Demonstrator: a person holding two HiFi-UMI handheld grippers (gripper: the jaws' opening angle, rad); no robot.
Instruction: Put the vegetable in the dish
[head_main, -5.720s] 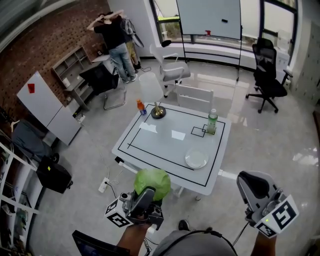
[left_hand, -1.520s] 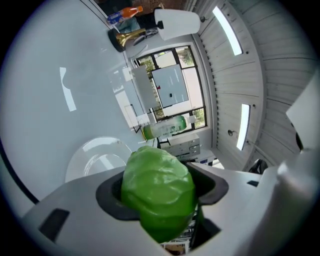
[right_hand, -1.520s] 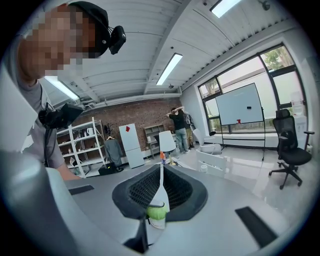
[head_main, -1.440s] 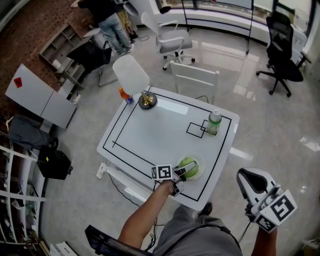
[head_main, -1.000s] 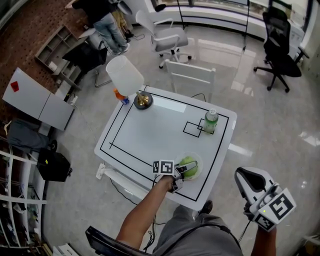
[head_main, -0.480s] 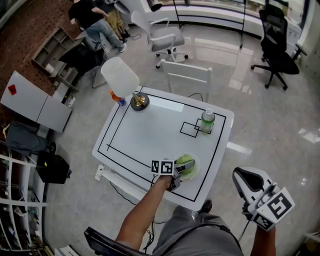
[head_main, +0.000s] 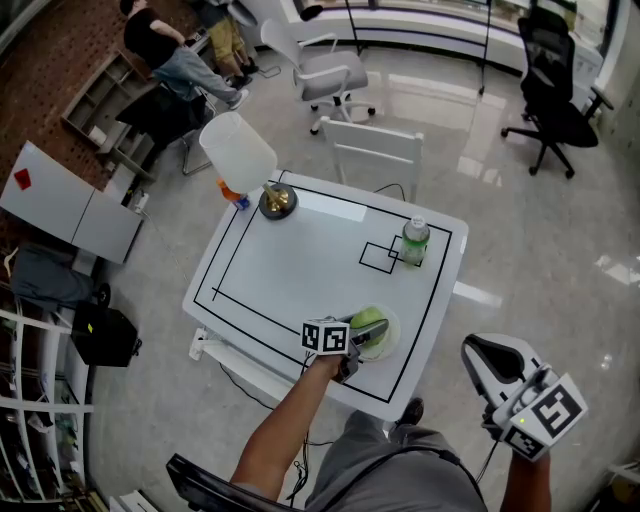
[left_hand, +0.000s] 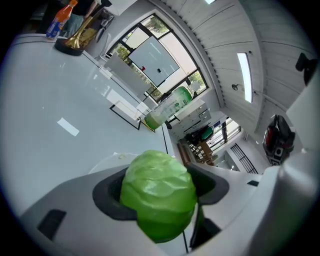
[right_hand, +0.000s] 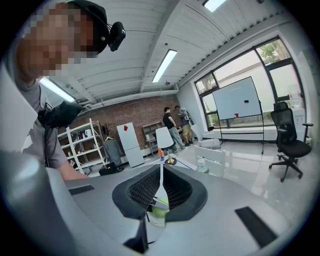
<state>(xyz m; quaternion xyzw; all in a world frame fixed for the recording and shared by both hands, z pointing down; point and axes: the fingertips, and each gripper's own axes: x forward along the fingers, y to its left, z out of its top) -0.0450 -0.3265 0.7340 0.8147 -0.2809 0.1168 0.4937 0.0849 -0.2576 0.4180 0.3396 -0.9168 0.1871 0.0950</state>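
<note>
Cabbage (left_hand: 157, 192), nearly round with no clear long axis, pinched between left gripper (head_main: 360, 335) jaws at dish (head_main: 393, 339); right gripper (right_hand: 160, 195) jaws pressed together, empty.

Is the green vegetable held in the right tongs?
No, the left tongs clamp the vegetable; the right tongs are shut and empty.

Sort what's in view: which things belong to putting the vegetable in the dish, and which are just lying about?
Job in hand: round green cabbage, clear round dish, left gripper holding the cabbage.
Lying about: green plastic bottle, brass-coloured bowl, orange bottle, white chair.
</note>
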